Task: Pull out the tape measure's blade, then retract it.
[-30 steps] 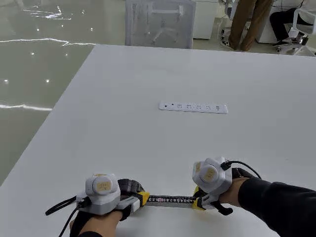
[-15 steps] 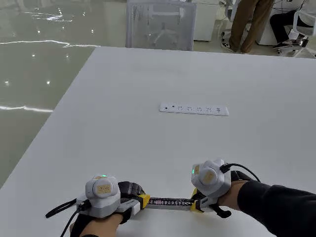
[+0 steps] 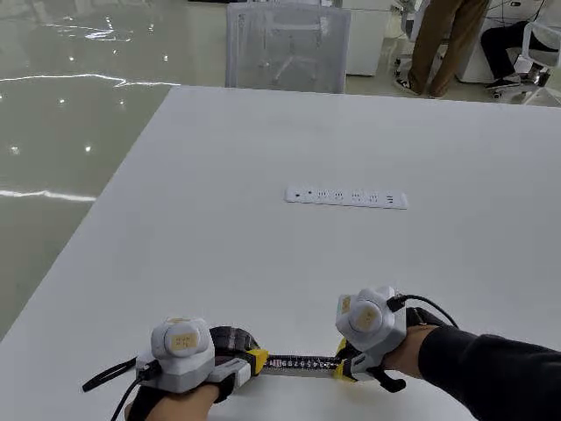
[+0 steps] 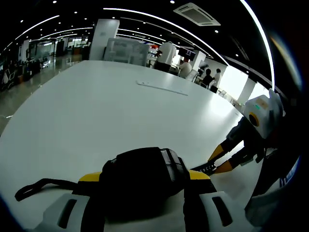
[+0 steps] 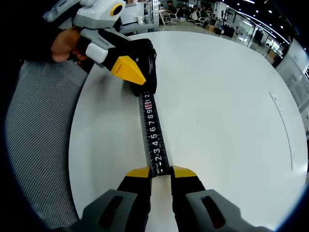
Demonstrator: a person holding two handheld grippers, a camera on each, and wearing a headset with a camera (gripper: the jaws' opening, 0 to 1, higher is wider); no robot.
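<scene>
white workbench (image 3: 175,219), bare top, with glossy floor and open office behind it.

nearest, at the table's near edge: left gripper (image 3: 241,355) has its jaws spread wide around the black tape measure (image 4: 145,176) and clamped on its two flanks. the body lies on the table, mouth toward the other hand.

just beyond, right gripper (image 5: 157,173) has its jaws almost together, yellow tips pinching the free end of the blade (image 5: 153,135). a short run of blade spans between the two grippers, low over the surface; numerals read up to about twelve at the mouth.

handling, my judgement: the body is compact, rigid and light but dense enough to sit firm, and its rubbery shell should grip well across the broad sides, as now. the blade is thin sprung steel, stiff only while cupped, slick on its faces and keen at the edges. it is best held at the very tip, square on. the spring will want to snap it home, so let it back under control.

farther out: white power strip (image 3: 346,197) mid-table, well apart. mesh chair (image 3: 282,44) at the far edge, people standing and seated beyond.
</scene>
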